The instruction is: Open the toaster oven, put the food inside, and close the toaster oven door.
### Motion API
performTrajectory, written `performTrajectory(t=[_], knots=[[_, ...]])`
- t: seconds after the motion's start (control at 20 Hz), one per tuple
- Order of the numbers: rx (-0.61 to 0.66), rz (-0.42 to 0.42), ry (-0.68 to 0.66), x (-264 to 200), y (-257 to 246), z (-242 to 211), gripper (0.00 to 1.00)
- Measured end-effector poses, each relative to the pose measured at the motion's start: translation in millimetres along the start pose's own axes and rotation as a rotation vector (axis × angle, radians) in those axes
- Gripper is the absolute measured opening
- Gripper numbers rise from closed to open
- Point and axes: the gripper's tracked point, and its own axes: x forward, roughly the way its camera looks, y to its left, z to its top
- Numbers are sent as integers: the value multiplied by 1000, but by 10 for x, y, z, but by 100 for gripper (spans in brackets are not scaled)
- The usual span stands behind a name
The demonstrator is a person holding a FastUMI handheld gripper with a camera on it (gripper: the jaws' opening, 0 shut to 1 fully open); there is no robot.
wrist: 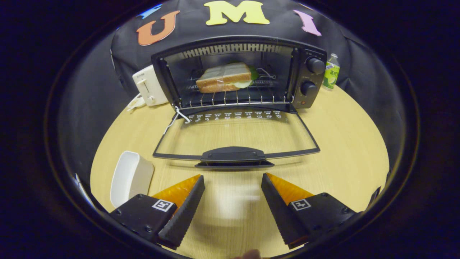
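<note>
Gripper (233, 181): fingers spread wide, nothing between them, only bare tabletop showing in the gap. It hangs low over the round wooden table (341, 144), fingertips just short of the oven door handle.

White dish (130, 178): just beside the left finger, on the table, tilted up on one side; looks empty from here.

Toaster oven door (235, 135): fully open, folded down flat toward the gripper, glass pane showing the wood beneath. Dark handle (233, 155) runs along its near edge, just ahead of the fingertips and centred between them. A white cord or tie (178, 116) hangs at the left hinge corner.

Toaster oven (239, 72): upright at the far side of the table, cavity exposed. Two knobs (312, 76) stacked on the right control panel.

Sandwich (223, 77): inside the oven, resting on the wire rack (233, 98), roughly centred; green leaf and a pale slice protrude from its right side.

White pop-up toaster (148, 85): just left of the oven, close to its side wall, its cord lying on the table.

Green-labelled bottle (331, 71): upright, right of the oven, near the control panel.
</note>
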Motion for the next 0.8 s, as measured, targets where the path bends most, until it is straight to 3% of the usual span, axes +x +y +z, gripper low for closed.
performTrajectory(t=[0.4,0.8], knots=[[9,-55,-21,64,-14,59,100],[17,-31,-96,-419,40,405,100]])
